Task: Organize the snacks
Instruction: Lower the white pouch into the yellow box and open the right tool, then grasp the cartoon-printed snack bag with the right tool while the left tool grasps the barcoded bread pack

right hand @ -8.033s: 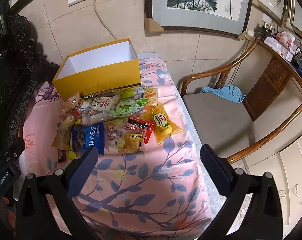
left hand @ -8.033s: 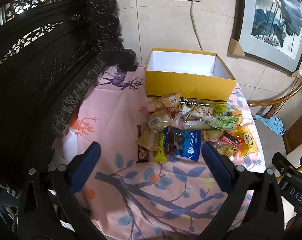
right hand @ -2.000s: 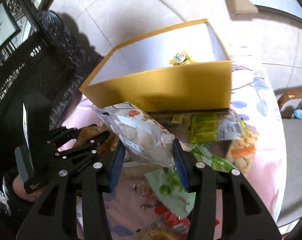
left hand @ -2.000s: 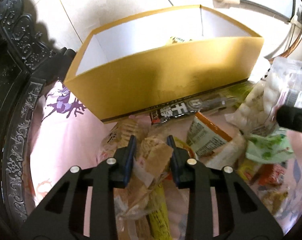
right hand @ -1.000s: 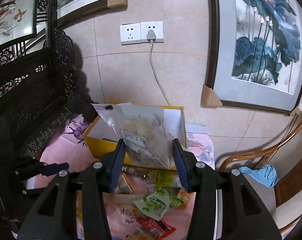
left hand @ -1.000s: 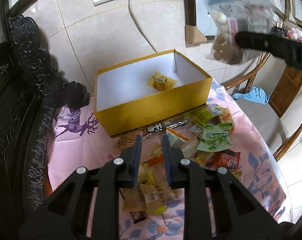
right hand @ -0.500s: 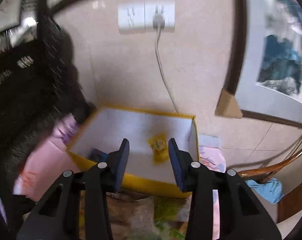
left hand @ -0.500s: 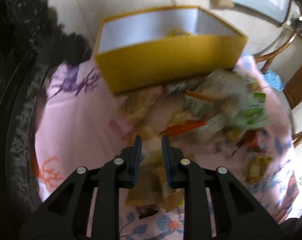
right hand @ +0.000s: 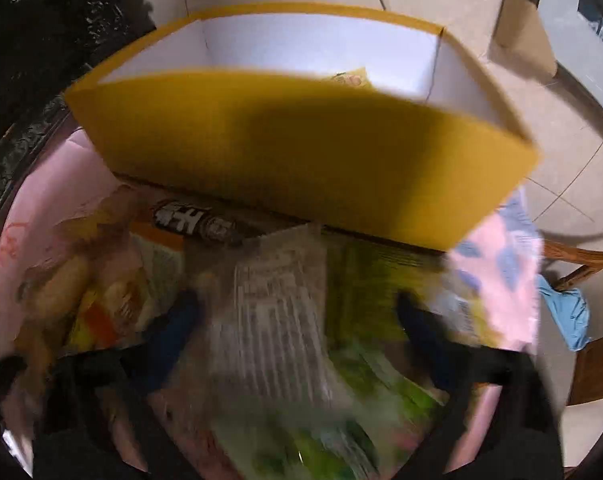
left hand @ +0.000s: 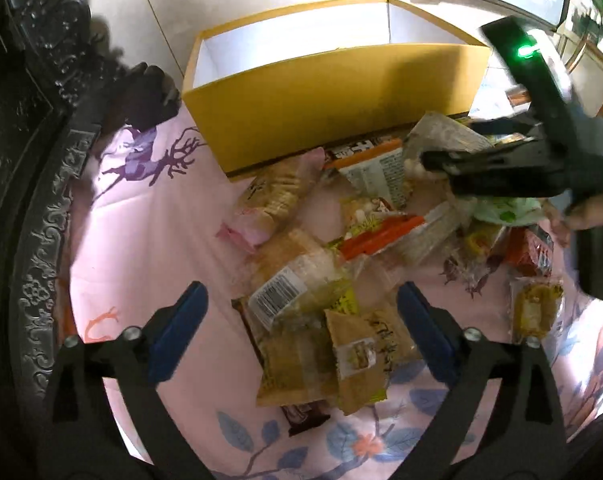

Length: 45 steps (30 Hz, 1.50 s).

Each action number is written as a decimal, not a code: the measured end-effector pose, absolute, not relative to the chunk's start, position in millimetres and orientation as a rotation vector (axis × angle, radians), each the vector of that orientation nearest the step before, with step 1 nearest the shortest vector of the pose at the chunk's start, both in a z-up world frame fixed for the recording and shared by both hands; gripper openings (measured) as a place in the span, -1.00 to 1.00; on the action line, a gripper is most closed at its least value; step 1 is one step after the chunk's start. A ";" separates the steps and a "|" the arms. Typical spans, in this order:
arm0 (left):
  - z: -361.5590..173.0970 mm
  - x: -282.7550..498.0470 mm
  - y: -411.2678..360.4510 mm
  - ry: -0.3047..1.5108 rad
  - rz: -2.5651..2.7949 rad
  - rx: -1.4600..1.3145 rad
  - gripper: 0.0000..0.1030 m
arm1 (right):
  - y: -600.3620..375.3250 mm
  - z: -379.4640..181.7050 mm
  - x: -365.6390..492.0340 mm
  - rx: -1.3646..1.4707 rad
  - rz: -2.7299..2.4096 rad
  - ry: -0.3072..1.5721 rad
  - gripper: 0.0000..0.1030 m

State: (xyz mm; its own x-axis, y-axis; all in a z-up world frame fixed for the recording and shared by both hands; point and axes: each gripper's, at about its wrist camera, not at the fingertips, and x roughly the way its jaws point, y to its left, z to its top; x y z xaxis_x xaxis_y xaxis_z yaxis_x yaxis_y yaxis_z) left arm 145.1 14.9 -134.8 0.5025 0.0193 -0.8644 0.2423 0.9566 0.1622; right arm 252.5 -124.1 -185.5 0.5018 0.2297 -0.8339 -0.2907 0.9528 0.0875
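Crinkly, overlapping wrappers are the hazard: the brown paper-look snack packet (left hand: 365,356) nearest the left gripper (left hand: 301,330) lies on top of a clear barcoded bun packet (left hand: 297,292) and a dark bar, so jaws closing here would likely pinch two at once or skid one off the pink floral cloth of the worktop (left hand: 141,240). That gripper hovers low over the near edge of the heap, tilted forward, its blue-padded jaws spread wide and empty. Further in, the right gripper (right hand: 297,320) points down and forward into the middle of the pile, over a clear printed packet (right hand: 277,320) and green wrappers; its jaws look parted around that packet, though heavy blur hides whether they touch it. Farthest back, against the tiled wall, stands the open yellow cardboard box with white inside (left hand: 341,92), one small yellow packet (right hand: 347,78) showing in it; most snacks lie outside.
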 end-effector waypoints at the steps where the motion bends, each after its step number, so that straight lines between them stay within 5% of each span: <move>1: -135.1 142.3 10.5 1.038 -0.152 0.302 0.89 | -125.7 -186.2 251.4 -0.006 0.321 1.007 0.02; 4: -136.7 138.4 0.6 1.013 -0.161 0.374 0.89 | -136.9 -171.1 241.4 0.065 0.321 1.020 -0.15; 14: -141.4 130.7 12.1 1.051 -0.135 0.371 0.89 | -197.3 -68.0 193.2 0.283 0.329 0.798 -0.18; 24: -131.2 121.9 32.6 1.049 -0.074 0.281 0.89 | -176.2 25.8 274.1 0.171 0.358 0.568 -0.18; 26: -131.7 122.7 39.6 1.049 -0.055 0.274 0.89 | -167.2 24.9 292.6 0.131 0.367 0.591 -0.12; 27: -132.1 123.7 42.3 1.048 -0.042 0.271 0.89 | -158.6 20.6 305.9 0.061 0.337 0.610 0.17; 28: -132.6 125.7 45.7 1.046 -0.025 0.262 0.89 | -153.0 18.5 310.3 0.015 0.290 0.613 0.70; 30: -131.8 128.7 50.0 1.042 -0.015 0.233 0.89 | -148.4 13.2 305.4 0.010 0.261 0.600 0.97; 45: -156.1 194.2 72.3 1.080 -0.117 -0.127 0.94 | -144.0 -131.4 194.5 0.132 0.340 1.034 0.97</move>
